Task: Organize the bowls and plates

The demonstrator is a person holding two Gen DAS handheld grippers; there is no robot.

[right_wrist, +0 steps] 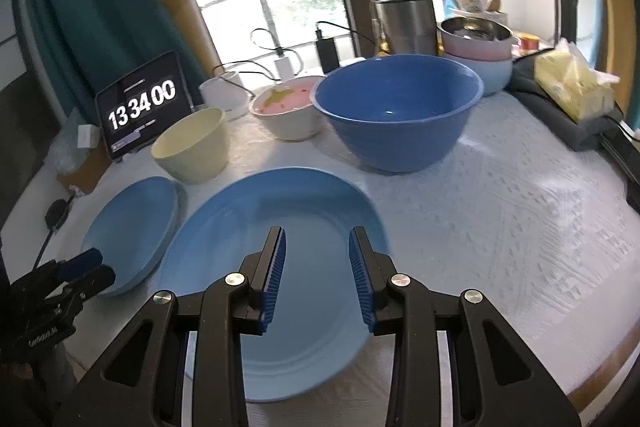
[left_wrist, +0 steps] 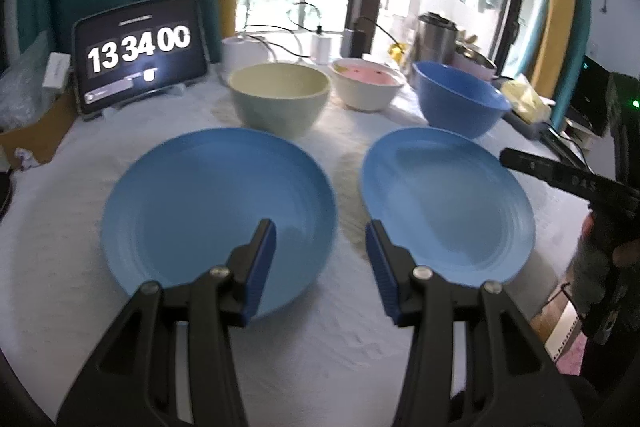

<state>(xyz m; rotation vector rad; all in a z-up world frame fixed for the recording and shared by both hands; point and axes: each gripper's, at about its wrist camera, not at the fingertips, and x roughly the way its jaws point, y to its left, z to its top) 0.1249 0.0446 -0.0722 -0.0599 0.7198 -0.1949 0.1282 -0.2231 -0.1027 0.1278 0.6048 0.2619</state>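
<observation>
Two blue plates lie side by side on the white cloth: the left plate point(left_wrist: 216, 211) point(right_wrist: 132, 227) and the right plate point(left_wrist: 448, 203) point(right_wrist: 288, 267). Behind them stand a cream bowl point(left_wrist: 280, 99) point(right_wrist: 192, 143), a white bowl with a pink inside point(left_wrist: 368, 83) point(right_wrist: 288, 107) and a blue bowl point(left_wrist: 460, 99) point(right_wrist: 396, 107). My left gripper point(left_wrist: 322, 231) is open and empty, above the gap between the plates. My right gripper point(right_wrist: 317, 239) is open and empty over the right plate; it also shows in the left wrist view point(left_wrist: 560, 175).
A tablet showing 13 34 00 point(left_wrist: 140, 51) point(right_wrist: 144, 107) stands at the back left. A steel canister point(right_wrist: 404, 19), stacked bowls point(right_wrist: 476, 47), a yellow packet point(right_wrist: 572, 83), chargers and cables crowd the back and right. The table edge point(right_wrist: 600, 359) curves at the right.
</observation>
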